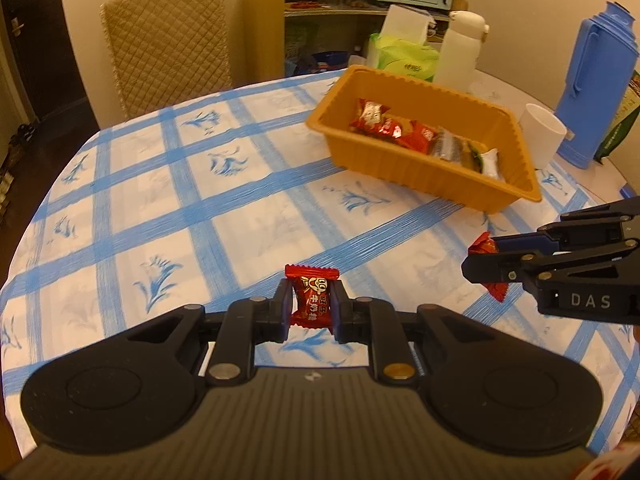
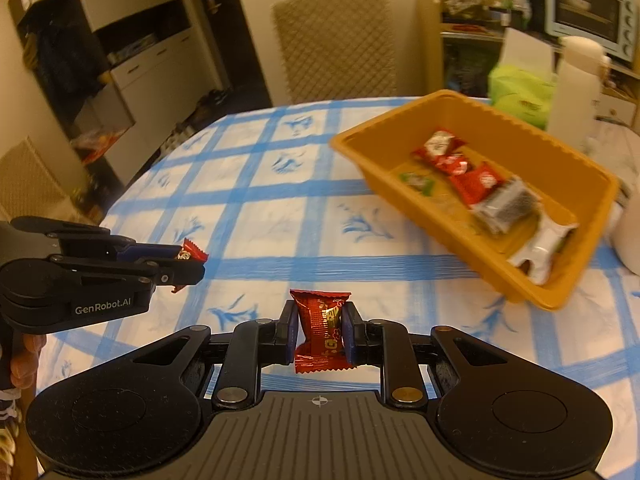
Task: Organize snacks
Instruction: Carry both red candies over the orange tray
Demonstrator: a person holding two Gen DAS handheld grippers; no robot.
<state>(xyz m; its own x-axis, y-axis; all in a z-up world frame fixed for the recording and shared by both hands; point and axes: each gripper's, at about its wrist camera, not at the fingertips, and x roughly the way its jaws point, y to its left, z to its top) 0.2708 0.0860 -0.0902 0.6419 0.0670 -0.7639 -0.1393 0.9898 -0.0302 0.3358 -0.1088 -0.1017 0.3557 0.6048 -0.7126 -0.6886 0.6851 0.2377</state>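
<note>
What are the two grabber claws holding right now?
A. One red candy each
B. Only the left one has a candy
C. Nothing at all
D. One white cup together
A: the left gripper is pinched shut on a red candy, and the right gripper is pinched shut on its own red sweet, both held above the blue-checked tablecloth.

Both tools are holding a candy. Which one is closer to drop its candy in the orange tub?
Probably the right tool: its red wrapped candy sits nearer the orange plastic tub, while the left tool is farther out over the checked tablecloth.
</note>
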